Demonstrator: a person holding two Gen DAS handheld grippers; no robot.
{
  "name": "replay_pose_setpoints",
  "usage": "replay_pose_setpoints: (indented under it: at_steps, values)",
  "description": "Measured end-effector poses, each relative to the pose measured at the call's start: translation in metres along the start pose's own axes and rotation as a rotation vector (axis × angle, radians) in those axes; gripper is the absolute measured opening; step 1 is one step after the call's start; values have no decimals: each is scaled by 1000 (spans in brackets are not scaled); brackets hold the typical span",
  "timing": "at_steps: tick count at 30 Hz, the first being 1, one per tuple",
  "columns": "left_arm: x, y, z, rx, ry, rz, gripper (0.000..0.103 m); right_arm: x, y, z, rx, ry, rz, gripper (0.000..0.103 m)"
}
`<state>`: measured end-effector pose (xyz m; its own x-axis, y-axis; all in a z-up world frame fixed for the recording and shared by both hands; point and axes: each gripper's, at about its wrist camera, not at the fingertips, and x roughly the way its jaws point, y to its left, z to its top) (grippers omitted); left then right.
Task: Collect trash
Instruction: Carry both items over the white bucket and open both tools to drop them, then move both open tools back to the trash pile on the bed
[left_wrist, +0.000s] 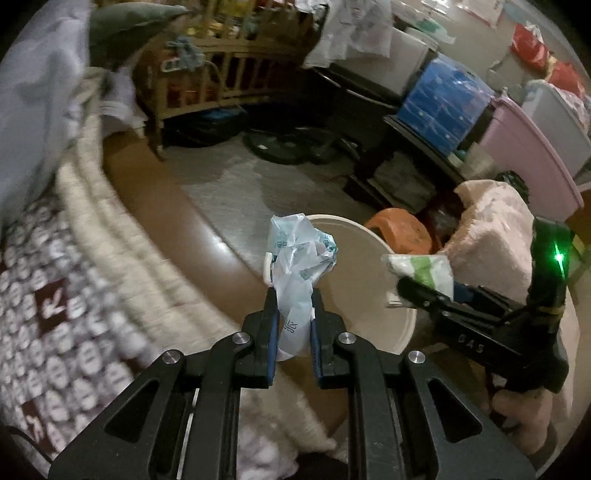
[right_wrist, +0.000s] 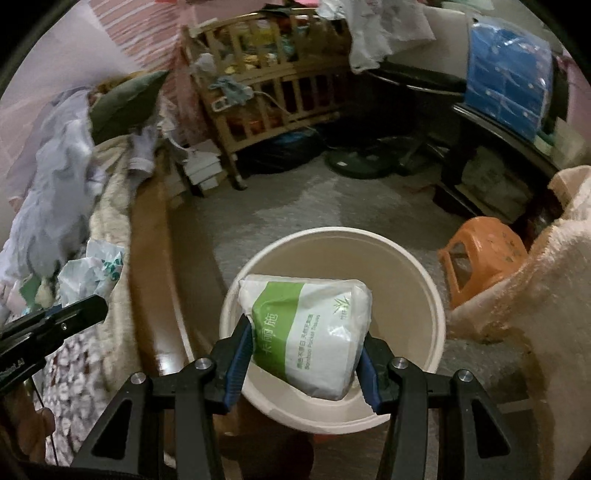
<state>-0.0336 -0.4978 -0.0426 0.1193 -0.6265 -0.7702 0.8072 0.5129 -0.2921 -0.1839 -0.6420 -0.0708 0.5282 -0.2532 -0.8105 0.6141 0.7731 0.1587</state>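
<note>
- The left wrist view is aimed steeply down, close above the cream bucket (left_wrist: 369, 266).
- The right wrist view is angled likewise; the bucket (right_wrist: 406, 266) and wooden crib (right_wrist: 273, 96) are shared.

Open bucket (right_wrist: 436, 295) mouth; stool (right_wrist: 487, 254) beside.

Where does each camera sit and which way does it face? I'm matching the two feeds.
Left wrist: on the left gripper, angled down at the cream bucket; its fingers pinch a crumpled wrapper; the right gripper and a fluffy sleeve show at right.
Right wrist: on the right gripper, looking down into the bucket; it clamps a tissue pack; the left gripper shows at left.
Shared: bucket, orange stool, wooden crib.
</note>
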Motion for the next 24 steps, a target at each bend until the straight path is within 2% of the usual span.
replay_pose_setpoints:
  at_steps: [3,5,6,7,10,14,20,24]
  values:
    - [10,-10,6,10,-2,-27,15,7,-14,3,39,10,-2,51]
    - [17,-16,8,11,8,-53,30,12,-22,4,67,24,-1,55]
    - [18,-18,8,9,9,-61,46,13,-23,4,73,25,-1,65]
    - [19,-19,8,8,6,-69,53,13,-25,4,82,18,1,73]
    - [18,-20,7,13,-2,-70,53,11,-27,3,94,-9,10,73]
    - [10,-9,3,-9,-5,-42,53,12,-24,1,91,1,13,73]
    - [-10,14,-7,-36,-44,86,53,14,-2,-4,29,12,13,73]
    - [-23,28,-15,-53,-59,137,53,8,18,-5,-14,-4,17,73]
